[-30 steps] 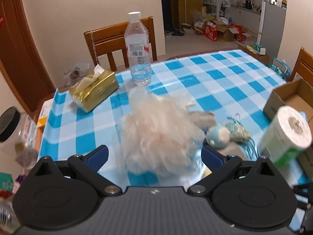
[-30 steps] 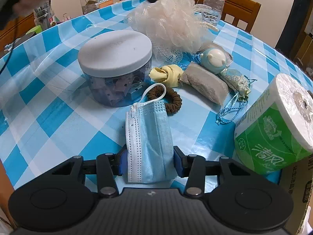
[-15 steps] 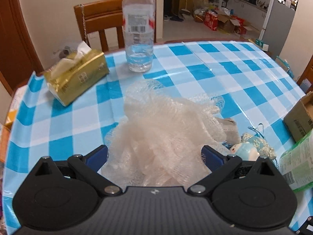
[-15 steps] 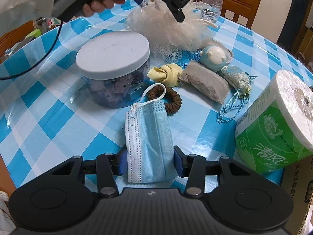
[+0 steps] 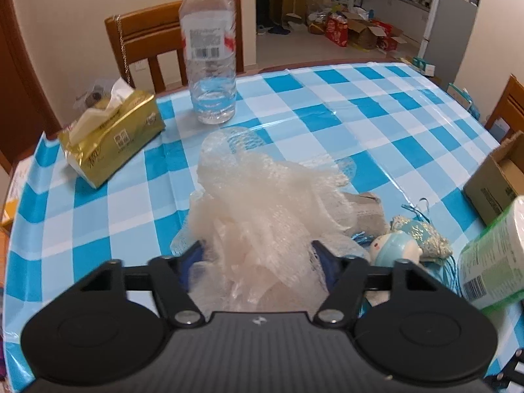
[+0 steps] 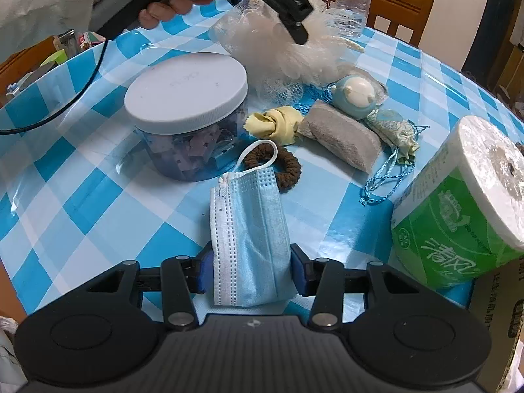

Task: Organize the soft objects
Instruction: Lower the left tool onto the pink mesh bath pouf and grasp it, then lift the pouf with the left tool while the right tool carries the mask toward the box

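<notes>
Left wrist view: the left tongs (image 5: 257,255) are closing around the pale mesh bath sponge (image 5: 262,203), which fills the middle of the frame; the blue pads press into its netting on both sides, so I judge it is gripped.
Right wrist view: the right tongs (image 6: 250,267) are clenched on the lower end of a blue face mask (image 6: 250,235), at the bottom centre of the frame; the rest of the mask lies flat on the tabletop (image 6: 82,170).
Other soft things: a brown hair tie (image 6: 283,163), a yellow cloth (image 6: 278,122), a grey pouch (image 6: 340,136) and a small blue toy (image 6: 353,96) lie close together in the middle of the right wrist frame, beside a jar with a white lid (image 6: 186,95).
Possible goal: a cardboard box (image 5: 497,177) stands open at the right edge of the left wrist frame, just behind a toilet roll (image 6: 465,203).
Step in hand: both tongs have a soft item taken but not yet lifted, as I judge.
Next move: probably lift the sponge and the mask and carry them to the box; the loose netting may drag the toy and its blue cord (image 6: 386,180), so the lift asks for care.
</notes>
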Demonstrator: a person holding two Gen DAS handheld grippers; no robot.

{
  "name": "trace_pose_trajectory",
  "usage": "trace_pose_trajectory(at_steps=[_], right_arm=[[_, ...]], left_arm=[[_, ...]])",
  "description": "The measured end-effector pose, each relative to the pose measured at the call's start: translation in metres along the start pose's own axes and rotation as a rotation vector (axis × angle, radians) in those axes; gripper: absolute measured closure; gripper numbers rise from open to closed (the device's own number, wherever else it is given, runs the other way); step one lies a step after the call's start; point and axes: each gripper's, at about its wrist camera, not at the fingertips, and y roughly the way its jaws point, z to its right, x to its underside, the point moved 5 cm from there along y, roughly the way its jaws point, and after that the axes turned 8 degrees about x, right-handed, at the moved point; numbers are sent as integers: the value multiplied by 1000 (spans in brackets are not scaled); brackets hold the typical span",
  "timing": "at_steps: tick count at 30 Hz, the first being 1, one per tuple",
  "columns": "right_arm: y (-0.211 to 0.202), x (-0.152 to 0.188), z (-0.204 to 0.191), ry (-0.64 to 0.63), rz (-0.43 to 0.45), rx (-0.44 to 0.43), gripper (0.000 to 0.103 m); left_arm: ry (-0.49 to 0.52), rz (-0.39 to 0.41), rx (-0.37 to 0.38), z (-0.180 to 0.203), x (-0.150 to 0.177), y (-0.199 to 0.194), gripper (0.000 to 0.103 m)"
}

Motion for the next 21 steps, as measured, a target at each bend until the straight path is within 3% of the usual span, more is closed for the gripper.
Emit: trace_pose_trajectory(at_steps=[5, 13, 15, 18, 19, 20, 21], right_arm=[[-5, -2, 1, 1, 11, 4, 64], [-12, -6, 4, -2, 22, 14, 76], [-10, -5, 3, -1, 12, 20, 75], [-8, -2, 3, 7, 4, 17, 69], [-8, -1, 2, 9, 2, 14, 69], [-9, 0, 2, 10, 3, 12, 68], [-9, 0, 2, 9, 3, 11, 68]], left_arm=[[16, 17, -2, 3, -1, -12, 62], [55, 26, -14, 7, -2, -27, 72], [55, 28, -29, 6, -1, -28, 67], [27, 29, -41, 0, 2, -27, 32], [17, 45, -58, -2, 2, -28, 14], [10, 63, -79, -5, 3, -30, 4], [0, 72, -93, -8, 3, -30, 4]])
